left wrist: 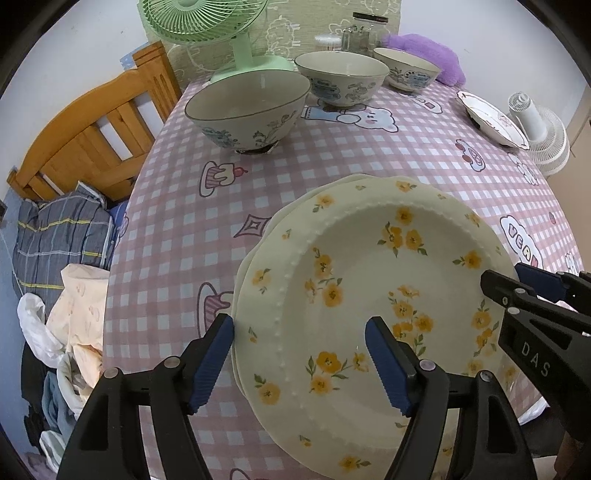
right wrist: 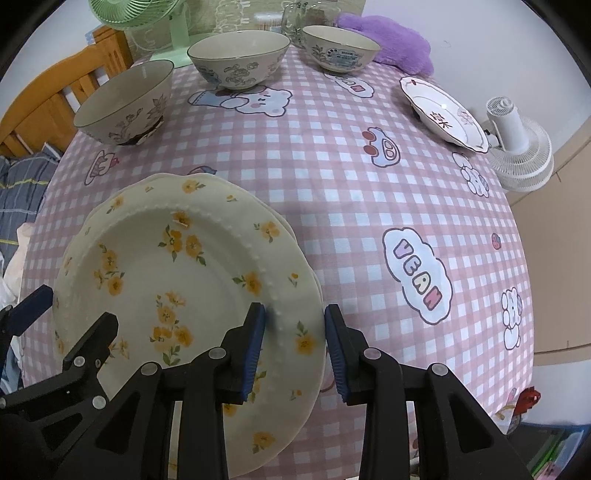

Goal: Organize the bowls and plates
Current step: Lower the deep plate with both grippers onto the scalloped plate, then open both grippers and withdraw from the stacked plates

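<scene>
A stack of cream plates with yellow flowers (left wrist: pixel 354 280) lies at the table's near edge; it also shows in the right wrist view (right wrist: pixel 177 273). My left gripper (left wrist: pixel 299 365) is open, its jaws straddling the stack's left rim. My right gripper (right wrist: pixel 295 343) is open, its jaws straddling the right rim; it also shows in the left wrist view (left wrist: pixel 524 284). Three floral bowls stand at the back: a left one (left wrist: pixel 247 107), a middle one (left wrist: pixel 341 77) and a right one (left wrist: pixel 406 68). A white plate (left wrist: pixel 491 118) lies at the far right.
The table has a pink checked cloth (left wrist: pixel 332 155). A green fan (left wrist: pixel 207 22), glass jars (left wrist: pixel 364 29) and a purple plush (left wrist: pixel 424 51) stand at the back. A white fan (left wrist: pixel 543 136) is beyond the right edge. A wooden bed frame (left wrist: pixel 88 133) and piled clothes (left wrist: pixel 62 258) are at the left.
</scene>
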The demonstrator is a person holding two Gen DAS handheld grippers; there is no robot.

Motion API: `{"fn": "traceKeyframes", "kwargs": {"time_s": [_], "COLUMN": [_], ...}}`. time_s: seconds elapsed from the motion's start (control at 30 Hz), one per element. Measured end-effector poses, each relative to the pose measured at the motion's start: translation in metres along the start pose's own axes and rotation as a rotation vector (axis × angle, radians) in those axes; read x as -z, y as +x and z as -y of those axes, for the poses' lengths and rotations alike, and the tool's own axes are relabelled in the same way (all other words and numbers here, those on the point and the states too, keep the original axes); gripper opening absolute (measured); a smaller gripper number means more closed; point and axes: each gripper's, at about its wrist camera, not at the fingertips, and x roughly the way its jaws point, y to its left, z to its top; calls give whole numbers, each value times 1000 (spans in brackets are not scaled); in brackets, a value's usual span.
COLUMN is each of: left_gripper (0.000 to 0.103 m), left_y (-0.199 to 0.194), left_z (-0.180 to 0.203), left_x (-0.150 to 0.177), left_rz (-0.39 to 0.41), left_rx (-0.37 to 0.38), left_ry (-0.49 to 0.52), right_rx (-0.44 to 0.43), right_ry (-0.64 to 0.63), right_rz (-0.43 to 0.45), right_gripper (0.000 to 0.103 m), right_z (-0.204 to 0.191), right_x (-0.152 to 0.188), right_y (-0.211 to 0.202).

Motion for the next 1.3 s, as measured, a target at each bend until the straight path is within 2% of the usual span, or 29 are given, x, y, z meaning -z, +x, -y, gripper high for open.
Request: {"fn": "traceKeyframes", "kwargs": {"time_s": [0.23, 0.3, 0.37, 0.4, 0.47, 0.83, 1.03, 1.3], "left_gripper": [79, 82, 84, 86, 88, 90, 90, 90], "left_y": [-5, -10, -17, -20, -29, -55, -63, -66], "left_z": [-1, 0, 0, 0, -1, 8, 27, 60], "left_x": [1, 0, -2, -3, -6, -24, -40, -61], "left_rz": [7, 12, 19, 25, 38, 103, 152, 170], "left_rx": [23, 32, 41, 46, 57, 71, 8, -20], "left_ry": [18, 25, 32, 34, 34, -2, -31, -78], "right_rx": [-34, -66, -89, -93, -99, -143, -199, -249], "right_ry": [66, 73, 59, 51, 30, -3, 20, 1], "right_rz": [15, 31, 65, 84, 123, 221, 247, 258], "right_gripper": [39, 45, 56, 66, 72, 73, 73, 73], "right_z": [5, 5, 2, 0, -4, -2, 21, 62], "right_x": [4, 5, 4, 4, 2, -10, -21, -42], "right_y": [-6, -12, -24, -30, -43, -70, -72, -72]}}
